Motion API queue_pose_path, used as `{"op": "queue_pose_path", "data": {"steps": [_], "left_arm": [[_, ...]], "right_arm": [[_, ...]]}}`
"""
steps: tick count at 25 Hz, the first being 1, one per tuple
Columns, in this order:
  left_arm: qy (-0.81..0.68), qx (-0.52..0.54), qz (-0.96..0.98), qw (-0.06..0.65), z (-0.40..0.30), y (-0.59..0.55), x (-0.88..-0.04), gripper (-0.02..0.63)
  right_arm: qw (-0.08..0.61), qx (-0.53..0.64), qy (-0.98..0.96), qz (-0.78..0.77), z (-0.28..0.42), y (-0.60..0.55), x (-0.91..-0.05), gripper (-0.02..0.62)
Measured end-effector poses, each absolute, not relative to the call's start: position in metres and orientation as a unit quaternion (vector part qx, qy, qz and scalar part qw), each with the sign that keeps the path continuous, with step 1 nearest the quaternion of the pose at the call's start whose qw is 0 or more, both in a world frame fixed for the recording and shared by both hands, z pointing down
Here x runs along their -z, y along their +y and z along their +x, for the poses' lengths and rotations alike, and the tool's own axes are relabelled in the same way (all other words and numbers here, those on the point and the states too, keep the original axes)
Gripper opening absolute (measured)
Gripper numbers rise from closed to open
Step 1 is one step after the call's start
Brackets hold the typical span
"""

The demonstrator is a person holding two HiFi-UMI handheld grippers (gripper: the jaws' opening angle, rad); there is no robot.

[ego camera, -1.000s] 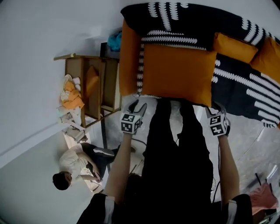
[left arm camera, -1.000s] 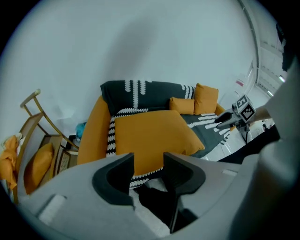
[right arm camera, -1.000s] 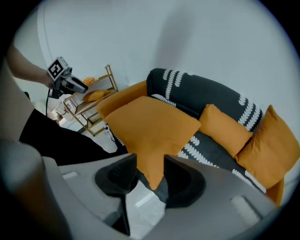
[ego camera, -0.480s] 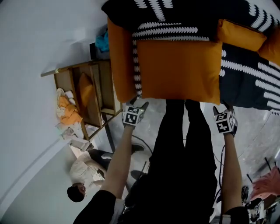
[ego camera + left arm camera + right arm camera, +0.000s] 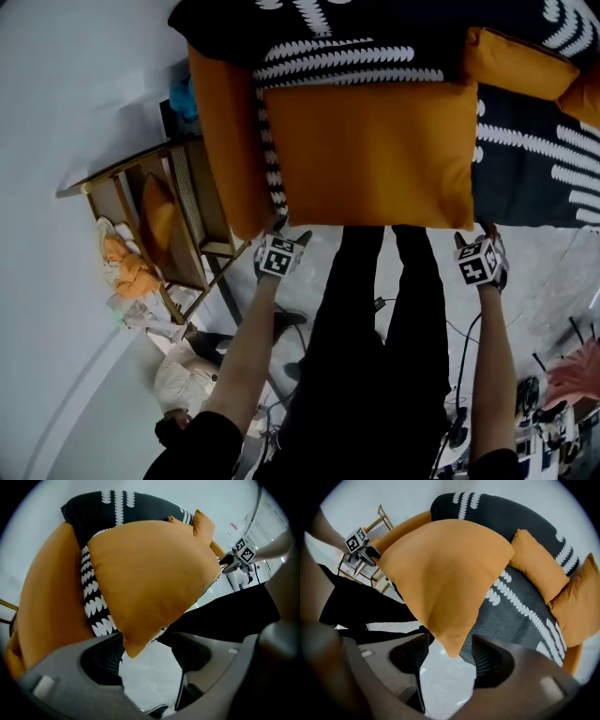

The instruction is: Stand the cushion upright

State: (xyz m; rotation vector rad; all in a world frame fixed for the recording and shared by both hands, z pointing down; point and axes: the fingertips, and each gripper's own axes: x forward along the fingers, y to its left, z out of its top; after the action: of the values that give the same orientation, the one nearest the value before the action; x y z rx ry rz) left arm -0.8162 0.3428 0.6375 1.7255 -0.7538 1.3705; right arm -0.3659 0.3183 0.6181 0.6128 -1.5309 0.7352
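- Cushion [image 5: 370,155]: large, square, plain orange. It lies on the front of the sofa [image 5: 220,141] seat, close against the sofa arm at picture left. Its broad face is turned to the head camera and its near edge overhangs toward the person. How steeply it leans cannot be told.
- Covered by it: the seat beneath. Its far edge meets a black throw [image 5: 347,61] with white scalloped stripes.
- Left tool [image 5: 147,654]: jaws spread, having just been opening. The cushion's near corner on that side hangs between them, its tip just beside one pad, not pinched.
- Right tool [image 5: 449,660]: jaws spread wide, having just been opening. The cushion's other near corner hangs between them with a gap on either side.
- Head view: each tool shows mostly its marker cube [image 5: 278,260] at a near corner of the cushion. Jaw spacing is hard to make out there and plain only in the gripper views.
- Right gripper view: two smaller cushions [image 5: 536,564], also orange, lie along the seat. The head view crops both at its frame edge.
- Each gripper view shows the opposite tool small, across the cushion.
- Head view alone:
  - a wooden rack [image 5: 178,216] beside the sofa arm;
  - the person's black trousers [image 5: 375,328], hiding much of the floor [image 5: 553,281];
  - a seated person [image 5: 183,375] low on the floor, partly cut off.
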Motion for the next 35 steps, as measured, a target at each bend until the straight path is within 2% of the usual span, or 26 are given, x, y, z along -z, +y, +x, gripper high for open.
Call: {"op": "queue_pose_path", "data": {"steps": [11,16,30,35], "left_arm": [[-0.272,-0.565,0.672,0.394,-0.819,0.341,-0.678,0.301],[-0.279,-0.559,0.677,0.390,-0.817,0.338,-0.679,0.244],[-0.287,-0.524,0.712,0.369,-0.814,0.326,-0.631,0.114],[-0.308,-0.484,0.728,0.375,-0.815,0.314,-0.594,0.080]], "right_arm": [[0.639,-0.326,-0.645,0.264,-0.362,0.326,-0.657,0.287],[0.631,-0.332,-0.641,0.285,-0.366,0.319,-0.658,0.285],[0.608,-0.323,-0.636,0.350,-0.378,0.298,-0.617,0.146],[0.593,-0.312,-0.637,0.381,-0.382,0.277,-0.587,0.120]]}}
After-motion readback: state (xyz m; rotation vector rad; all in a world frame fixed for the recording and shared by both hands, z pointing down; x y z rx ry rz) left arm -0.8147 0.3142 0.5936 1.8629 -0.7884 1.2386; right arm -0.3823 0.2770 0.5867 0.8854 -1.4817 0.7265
